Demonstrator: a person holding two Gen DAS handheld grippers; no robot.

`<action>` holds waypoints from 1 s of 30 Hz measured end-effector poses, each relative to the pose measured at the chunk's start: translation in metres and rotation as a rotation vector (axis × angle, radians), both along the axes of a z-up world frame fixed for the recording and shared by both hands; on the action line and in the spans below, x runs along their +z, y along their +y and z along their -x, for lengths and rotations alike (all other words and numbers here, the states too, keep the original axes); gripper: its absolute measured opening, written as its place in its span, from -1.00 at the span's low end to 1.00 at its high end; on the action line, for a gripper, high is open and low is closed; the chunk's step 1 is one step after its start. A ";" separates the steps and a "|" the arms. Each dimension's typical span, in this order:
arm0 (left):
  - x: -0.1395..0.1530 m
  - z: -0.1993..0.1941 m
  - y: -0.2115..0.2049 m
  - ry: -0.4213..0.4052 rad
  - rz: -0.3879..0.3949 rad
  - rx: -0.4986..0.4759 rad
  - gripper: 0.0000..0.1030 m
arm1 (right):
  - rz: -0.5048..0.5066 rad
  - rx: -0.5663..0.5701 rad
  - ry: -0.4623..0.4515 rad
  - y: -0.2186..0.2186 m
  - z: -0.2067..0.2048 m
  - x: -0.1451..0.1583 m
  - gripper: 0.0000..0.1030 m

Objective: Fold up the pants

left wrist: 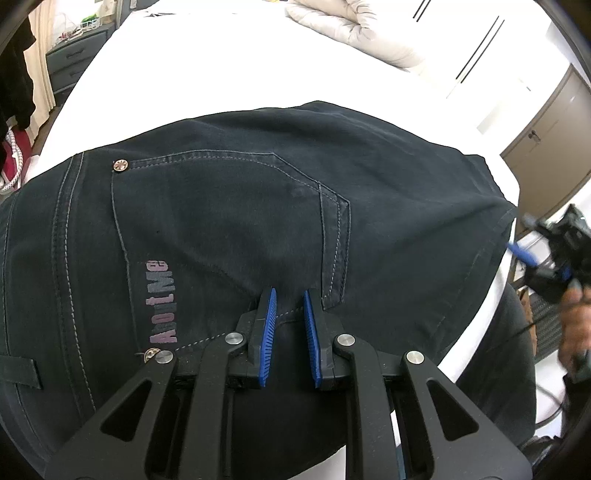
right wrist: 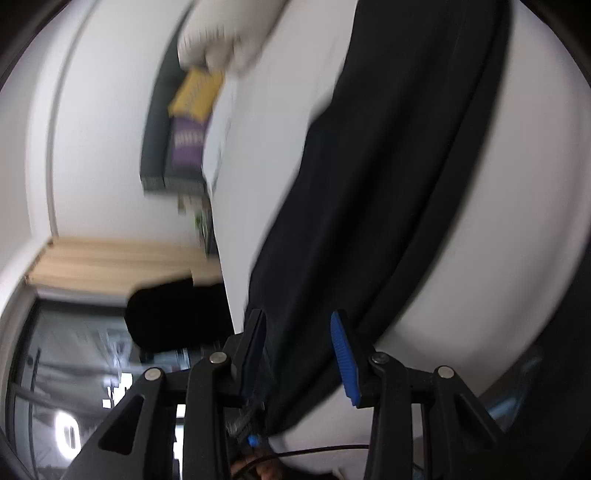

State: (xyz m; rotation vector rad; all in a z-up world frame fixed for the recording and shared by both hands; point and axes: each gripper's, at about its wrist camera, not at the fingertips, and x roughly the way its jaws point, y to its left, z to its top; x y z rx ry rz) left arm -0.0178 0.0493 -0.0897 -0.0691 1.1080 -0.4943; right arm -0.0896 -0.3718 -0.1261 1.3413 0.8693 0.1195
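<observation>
Fingers (left wrist: 271,321) on the left gripper (left wrist: 289,295) sit slightly apart, nothing pinched, right over the pants (left wrist: 221,206) lying flat on the bed (left wrist: 221,55). Right gripper (right wrist: 297,317) fingers are wide apart with dark fabric running between them, but it's all motion blur there, can't tell if they touch.

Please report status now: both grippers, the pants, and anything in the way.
Left gripper open, above back pocket of the pants. Right gripper open, beside the pants edge. Pants lie on white bed. Duvet far off, nothing blocking.
</observation>
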 end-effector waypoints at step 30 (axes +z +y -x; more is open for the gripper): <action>0.013 0.011 0.013 0.000 0.002 -0.038 -0.70 | -0.021 0.288 0.064 0.082 -0.036 -0.026 -0.93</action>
